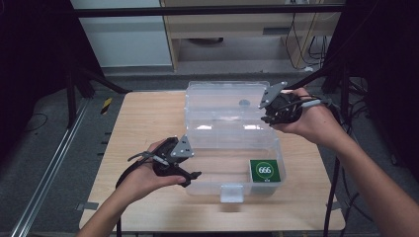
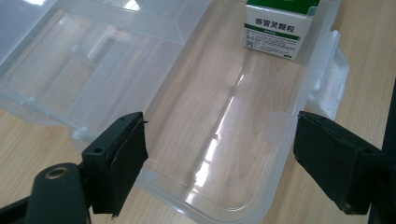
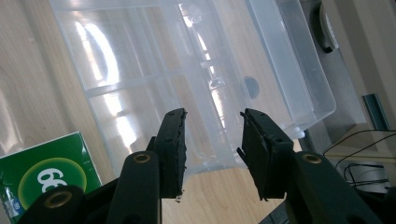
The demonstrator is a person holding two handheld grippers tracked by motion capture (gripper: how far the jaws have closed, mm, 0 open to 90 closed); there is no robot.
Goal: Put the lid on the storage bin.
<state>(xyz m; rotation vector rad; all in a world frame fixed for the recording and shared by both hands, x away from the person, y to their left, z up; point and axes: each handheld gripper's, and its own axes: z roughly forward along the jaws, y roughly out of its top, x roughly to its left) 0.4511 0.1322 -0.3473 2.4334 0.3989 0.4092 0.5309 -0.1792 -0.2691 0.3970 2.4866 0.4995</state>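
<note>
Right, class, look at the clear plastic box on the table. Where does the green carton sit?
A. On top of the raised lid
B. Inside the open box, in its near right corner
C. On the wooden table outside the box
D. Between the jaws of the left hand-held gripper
B: the high view shows the green carton standing inside the open clear box, in its near right corner, with both hand-held grippers apart from it.

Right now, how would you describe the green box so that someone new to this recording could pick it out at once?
Start at the wooden table and find the clear plastic case lying open in its middle. The green box stands inside the case's base, in the near right corner beside the front latch. It is the one coloured item there, with 666 in a white circle on top.
</note>
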